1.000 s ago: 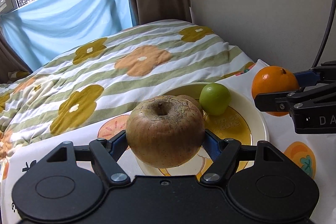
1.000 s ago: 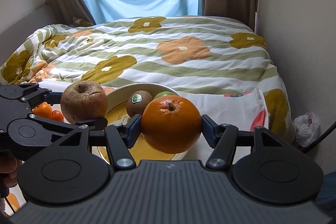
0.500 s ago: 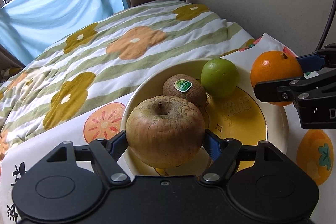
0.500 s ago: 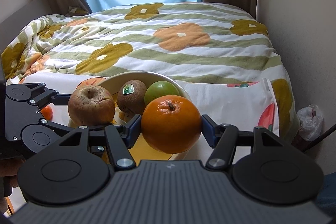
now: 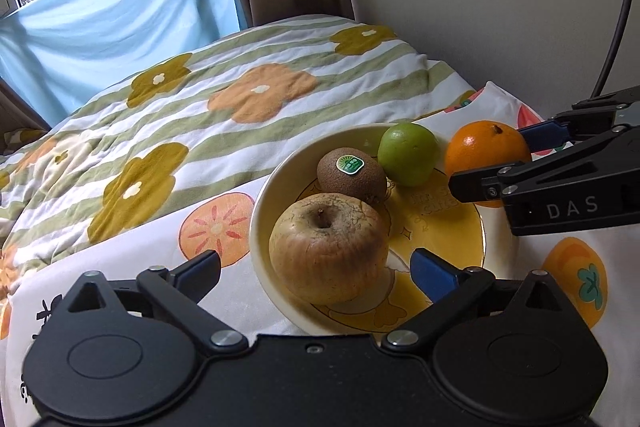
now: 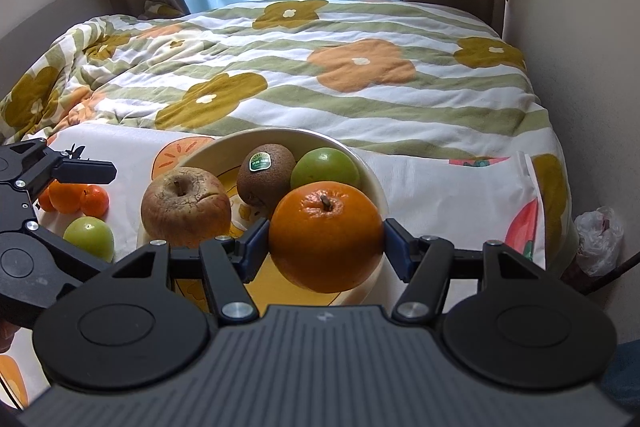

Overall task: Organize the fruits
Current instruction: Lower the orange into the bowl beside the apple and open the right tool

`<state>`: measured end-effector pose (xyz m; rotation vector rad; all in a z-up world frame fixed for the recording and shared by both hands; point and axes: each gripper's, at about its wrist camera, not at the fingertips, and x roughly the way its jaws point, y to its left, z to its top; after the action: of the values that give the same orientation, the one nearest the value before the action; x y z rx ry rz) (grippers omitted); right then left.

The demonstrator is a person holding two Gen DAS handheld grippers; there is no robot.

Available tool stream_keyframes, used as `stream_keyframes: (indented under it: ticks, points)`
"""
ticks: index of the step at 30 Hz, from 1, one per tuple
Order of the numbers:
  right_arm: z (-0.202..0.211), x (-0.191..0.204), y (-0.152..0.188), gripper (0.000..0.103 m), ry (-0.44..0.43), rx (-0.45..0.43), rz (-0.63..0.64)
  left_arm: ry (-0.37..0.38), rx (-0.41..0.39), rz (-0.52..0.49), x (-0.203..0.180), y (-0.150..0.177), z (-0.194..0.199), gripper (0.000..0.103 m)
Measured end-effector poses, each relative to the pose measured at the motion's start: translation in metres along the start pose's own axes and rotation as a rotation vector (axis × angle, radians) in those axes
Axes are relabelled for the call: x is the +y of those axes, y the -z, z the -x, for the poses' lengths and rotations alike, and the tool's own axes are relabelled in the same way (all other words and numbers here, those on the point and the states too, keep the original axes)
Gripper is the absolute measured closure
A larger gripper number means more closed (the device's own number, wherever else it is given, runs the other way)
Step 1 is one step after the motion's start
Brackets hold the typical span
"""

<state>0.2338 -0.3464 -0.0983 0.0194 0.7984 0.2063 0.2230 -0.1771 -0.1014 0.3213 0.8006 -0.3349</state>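
Fruits: wrinkled apple (image 5: 328,247), kiwi (image 5: 352,175) and green fruit (image 5: 407,154) lay in the bowl (image 5: 264,195); left gripper (image 5: 316,267) fingers were opening, clear of the apple; right gripper (image 6: 326,237) fingers clamped the orange (image 6: 326,235) over the bowl, unplaced; small oranges (image 6: 74,199) and another green fruit (image 6: 89,237) remained on the cloth.

A wrinkled brownish-yellow apple (image 5: 328,251), a brown kiwi (image 5: 352,175) with a green sticker and a green fruit (image 5: 407,153) lie in a cream bowl (image 5: 256,227) with a yellow inside. The orange (image 6: 326,235) is bright orange. The bedspread (image 6: 320,75) has green and white stripes with orange and mustard flowers.
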Motion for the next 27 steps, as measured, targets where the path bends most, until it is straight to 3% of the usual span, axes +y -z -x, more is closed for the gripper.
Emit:
stream_keyframes:
  ticks: [14, 21, 22, 24, 27]
  points:
    - [-0.032, 0.021, 0.009, 0.027, -0.046, 0.035, 0.176, -0.019, 0.027, 0.033, 0.005, 0.021, 0.01, 0.0]
    - [-0.039, 0.023, 0.012, 0.026, -0.042, 0.054, 0.18, -0.027, 0.026, 0.041, 0.005, 0.021, 0.011, 0.0]
    - [-0.039, 0.023, 0.012, 0.025, -0.042, 0.047, 0.182, -0.027, 0.026, 0.042, 0.005, 0.021, 0.011, 0.0]
    - [-0.032, 0.024, 0.01, 0.0, -0.03, 0.007, 0.185, -0.026, 0.022, 0.047, 0.005, 0.021, 0.012, 0.0]
    - [-0.02, 0.023, 0.009, 0.0, -0.007, -0.058, 0.175, -0.026, 0.02, 0.055, 0.004, 0.022, 0.016, 0.0]
